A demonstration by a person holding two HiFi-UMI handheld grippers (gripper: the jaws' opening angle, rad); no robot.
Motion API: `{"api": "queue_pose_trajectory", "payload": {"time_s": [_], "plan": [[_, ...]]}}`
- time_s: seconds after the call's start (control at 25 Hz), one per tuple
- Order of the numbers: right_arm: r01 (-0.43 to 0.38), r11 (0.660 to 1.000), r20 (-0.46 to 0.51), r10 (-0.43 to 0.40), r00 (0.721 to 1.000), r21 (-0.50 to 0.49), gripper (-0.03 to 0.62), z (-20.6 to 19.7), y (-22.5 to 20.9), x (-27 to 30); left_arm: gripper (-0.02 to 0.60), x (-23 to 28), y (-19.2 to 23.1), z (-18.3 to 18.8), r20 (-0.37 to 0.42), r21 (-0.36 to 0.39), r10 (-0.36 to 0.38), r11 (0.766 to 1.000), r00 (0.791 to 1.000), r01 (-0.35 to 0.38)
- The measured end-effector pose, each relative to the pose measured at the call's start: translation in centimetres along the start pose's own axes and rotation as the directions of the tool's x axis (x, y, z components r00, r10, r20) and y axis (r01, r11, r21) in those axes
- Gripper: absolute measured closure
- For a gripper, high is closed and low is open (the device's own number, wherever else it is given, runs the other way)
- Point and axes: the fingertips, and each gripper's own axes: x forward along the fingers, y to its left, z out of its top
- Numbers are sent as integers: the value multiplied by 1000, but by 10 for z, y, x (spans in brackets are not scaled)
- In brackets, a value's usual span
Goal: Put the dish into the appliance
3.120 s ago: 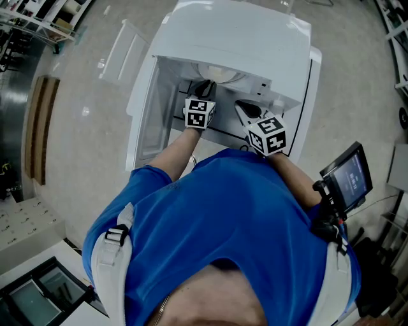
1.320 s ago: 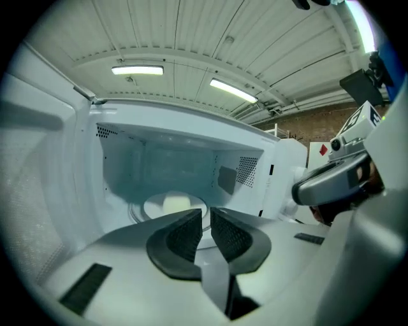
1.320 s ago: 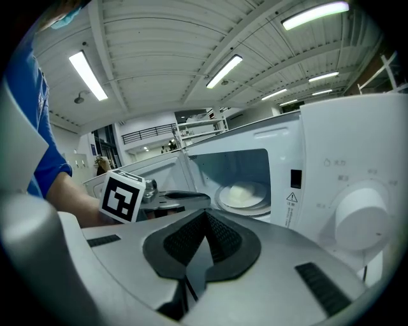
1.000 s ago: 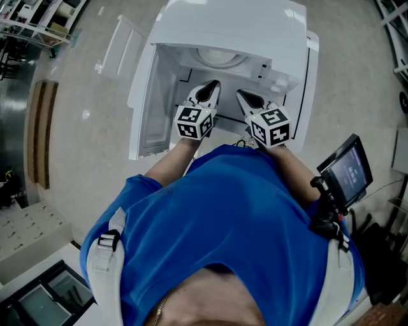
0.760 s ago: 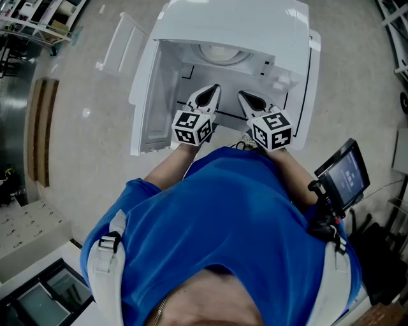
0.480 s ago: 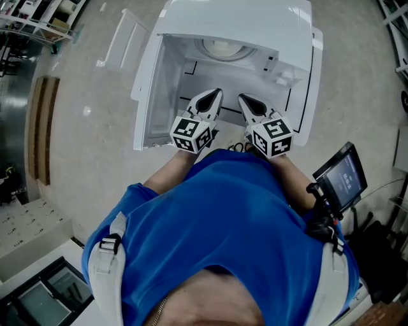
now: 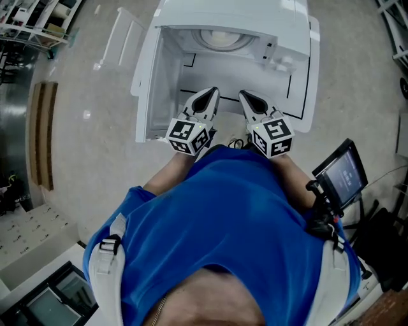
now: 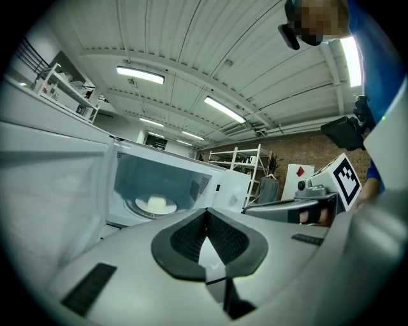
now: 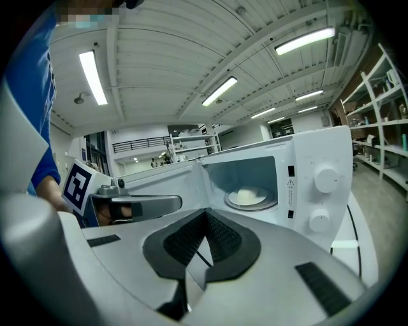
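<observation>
Both grippers have come back out of the white microwave oven (image 7: 280, 19); a few seconds ago they reached deep inside it. Now the left gripper (image 7: 212, 92) and the right gripper (image 7: 245, 95) hang side by side in front of the oven. They are over the white table top with black lines (image 7: 268, 70). Each gripper view shows its dark pads pressed together with nothing between them. So both grippers are closed and empty.

The small pale round dish (image 7: 220, 38) sits inside the oven, in the middle of the round glass tray (image 9: 273, 200). The open white door (image 7: 152, 89) stands swung out on the left.

The dish looks hard and smooth. I think it is stiff, a bit slippery, and could crack if it fell. It also looks light. The best place to take hold would be its outer edge, pinched from the side and kept flat.

A small warning sticker (image 9: 291, 183) with a triangle sits on the oven front, near the two round white knobs (image 9: 324, 178). Its print is too small to read. No brand name shows anywhere. The small dark screen (image 7: 347, 173) at the person's right glows, but its words are too tiny to read. The cubes on the grippers have only black and white squares, no letters.
</observation>
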Motion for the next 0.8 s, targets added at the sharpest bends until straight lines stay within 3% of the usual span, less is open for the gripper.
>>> {"api": "queue_pose_trajectory", "payload": {"time_s": [0.8], "plan": [[30, 999, -17, -31, 999, -17, 594, -7, 11, -11, 574, -9, -8, -5, -13, -11, -31, 999, 999, 30]]}}
